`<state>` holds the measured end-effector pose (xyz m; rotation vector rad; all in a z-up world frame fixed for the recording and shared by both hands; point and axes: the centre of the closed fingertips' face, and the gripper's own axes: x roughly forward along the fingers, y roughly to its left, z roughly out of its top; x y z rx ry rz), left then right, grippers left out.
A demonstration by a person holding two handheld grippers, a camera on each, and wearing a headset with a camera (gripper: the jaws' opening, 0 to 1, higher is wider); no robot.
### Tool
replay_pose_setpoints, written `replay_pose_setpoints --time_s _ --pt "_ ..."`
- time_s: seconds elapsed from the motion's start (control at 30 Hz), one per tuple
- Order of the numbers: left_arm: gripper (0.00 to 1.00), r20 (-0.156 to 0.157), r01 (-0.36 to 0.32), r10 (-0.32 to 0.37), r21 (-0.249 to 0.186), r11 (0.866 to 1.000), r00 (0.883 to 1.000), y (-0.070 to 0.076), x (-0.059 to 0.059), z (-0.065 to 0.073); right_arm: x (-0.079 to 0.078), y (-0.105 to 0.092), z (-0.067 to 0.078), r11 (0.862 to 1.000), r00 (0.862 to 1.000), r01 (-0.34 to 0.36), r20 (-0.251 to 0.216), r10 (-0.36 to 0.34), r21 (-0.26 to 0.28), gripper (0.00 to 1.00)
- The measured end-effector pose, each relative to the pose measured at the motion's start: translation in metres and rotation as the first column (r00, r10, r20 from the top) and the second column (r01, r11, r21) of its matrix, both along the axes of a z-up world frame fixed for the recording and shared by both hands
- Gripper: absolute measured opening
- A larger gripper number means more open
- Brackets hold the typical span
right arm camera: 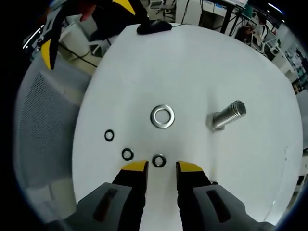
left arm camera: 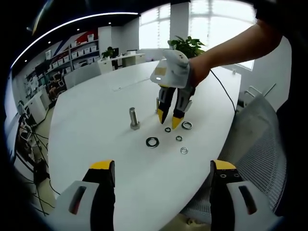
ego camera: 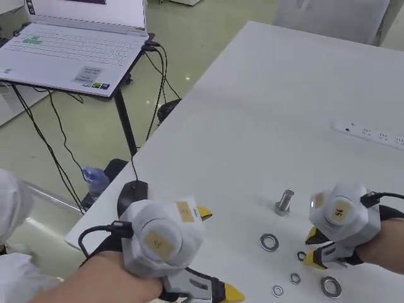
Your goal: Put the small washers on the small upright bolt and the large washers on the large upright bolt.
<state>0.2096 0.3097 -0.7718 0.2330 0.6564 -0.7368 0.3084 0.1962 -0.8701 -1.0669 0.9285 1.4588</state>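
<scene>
The left gripper hovers low at the near edge of the white surface, its fingers spread wide, released, holding nothing. Across from it the right gripper tips down over the washers, fingers a little apart and unclenched. One small washer lies flat right at the mouth of that gap, just ahead of the yellow tips, ungripped. Two more small washers lie flat just to its left in the right gripper view, each apart from the others.

Straight ahead of those fingers sits a large washer, flat on the surface. Beyond it and off to the right stands the upright bolt, head down, its thread bare. That large washer lies nearest the bolt, between it and the small ones. A second large washer lies by the front edge, on the near side of the right gripper. From the head view, the right gripper's pale body hangs over part of the washer patch.

Around the work, a white power strip lies at the far right, well apart from the bolt. A black mouse sits at the left corner. Off the surface, an open laptop rests on a stand, with cables trailing down and a bottle on the floor. A mesh chair stands beside the surface.
</scene>
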Motion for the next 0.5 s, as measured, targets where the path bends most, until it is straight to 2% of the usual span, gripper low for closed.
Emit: replay_pose_setpoints --time_s 0.5 --pt "0.79 -0.013 -0.003 0.003 0.003 1.0 1.0 0.0023 -0.0031 -0.0017 -0.0007 -0.0008 -0.0079 1.0 1.0 0.023 0.007 -0.023 -0.015 0.23"
